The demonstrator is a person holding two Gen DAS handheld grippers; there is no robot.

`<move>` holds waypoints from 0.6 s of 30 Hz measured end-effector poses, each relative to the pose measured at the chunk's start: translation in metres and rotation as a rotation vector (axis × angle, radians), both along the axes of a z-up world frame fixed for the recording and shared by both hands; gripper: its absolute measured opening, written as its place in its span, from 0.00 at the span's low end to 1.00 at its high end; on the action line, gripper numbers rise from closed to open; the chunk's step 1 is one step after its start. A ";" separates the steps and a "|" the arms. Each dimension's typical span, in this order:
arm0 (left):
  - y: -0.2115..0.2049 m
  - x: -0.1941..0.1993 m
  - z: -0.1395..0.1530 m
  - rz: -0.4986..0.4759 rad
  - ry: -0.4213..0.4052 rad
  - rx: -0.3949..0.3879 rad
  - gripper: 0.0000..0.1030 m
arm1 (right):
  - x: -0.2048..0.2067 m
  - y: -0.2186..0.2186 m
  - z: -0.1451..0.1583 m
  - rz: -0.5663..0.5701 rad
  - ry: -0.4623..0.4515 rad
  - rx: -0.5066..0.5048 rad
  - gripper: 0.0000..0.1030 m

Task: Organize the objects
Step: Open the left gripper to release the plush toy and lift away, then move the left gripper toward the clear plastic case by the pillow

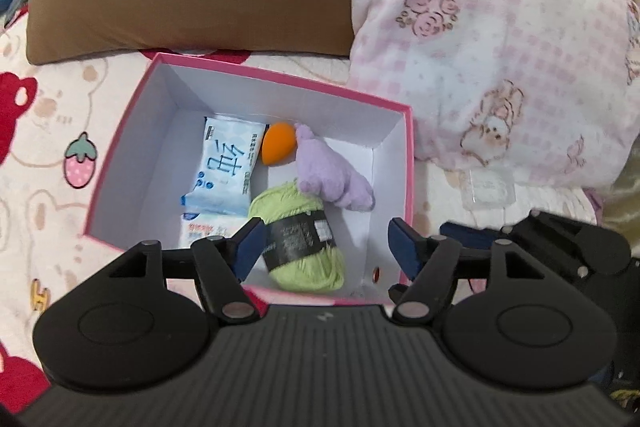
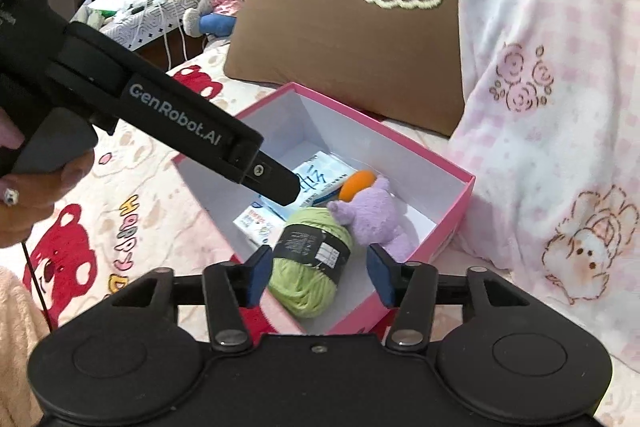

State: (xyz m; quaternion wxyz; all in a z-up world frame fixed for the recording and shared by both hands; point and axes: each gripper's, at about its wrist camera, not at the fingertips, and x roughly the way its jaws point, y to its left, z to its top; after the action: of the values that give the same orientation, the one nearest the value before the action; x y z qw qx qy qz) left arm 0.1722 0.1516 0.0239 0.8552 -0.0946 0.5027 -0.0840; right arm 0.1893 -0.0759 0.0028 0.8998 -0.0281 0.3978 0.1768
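Both my tongs, left (image 1: 322, 247) and right (image 2: 320, 275), hang spread and empty; dipping could snag the yarn (image 1: 302, 239) from the box (image 1: 120, 163).

Evenly lit by soft, bright indoor light; only faint shadows inside the box (image 1: 120, 163). Slightly soft throughout, strongly bowed and dark-cornered toward frame edges.

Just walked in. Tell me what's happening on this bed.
A person holds two black tongs over a pink cardboard box on the bed. Both the left tongs and the right tongs are open and empty. In the box lie a green yarn ball, a purple plush toy, an orange egg-shaped sponge and a light blue tissue pack.
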 end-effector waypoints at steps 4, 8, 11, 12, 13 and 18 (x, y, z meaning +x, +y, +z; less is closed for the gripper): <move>-0.005 -0.019 0.017 -0.035 0.007 -0.004 0.65 | -0.014 0.005 0.011 0.017 -0.011 0.001 0.64; -0.008 -0.037 0.032 -0.073 0.011 -0.015 0.66 | -0.023 0.007 0.019 0.020 -0.002 0.031 0.69; -0.004 -0.051 0.041 -0.068 0.004 -0.020 0.67 | -0.030 0.011 0.025 0.020 0.008 0.028 0.73; -0.003 -0.055 0.044 -0.066 0.000 -0.017 0.67 | -0.032 0.013 0.027 0.020 0.012 0.016 0.73; -0.001 -0.059 0.046 -0.063 -0.003 -0.012 0.67 | -0.035 0.015 0.029 0.013 0.022 -0.005 0.73; 0.007 -0.085 0.053 -0.057 -0.016 0.006 0.68 | -0.059 0.020 0.037 -0.004 0.034 -0.014 0.73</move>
State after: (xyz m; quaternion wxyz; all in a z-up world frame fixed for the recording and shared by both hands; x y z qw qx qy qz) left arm 0.0871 0.1590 0.0768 0.8568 -0.0770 0.4984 -0.1075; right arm 0.1308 -0.0558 0.0399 0.8932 -0.0306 0.4142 0.1724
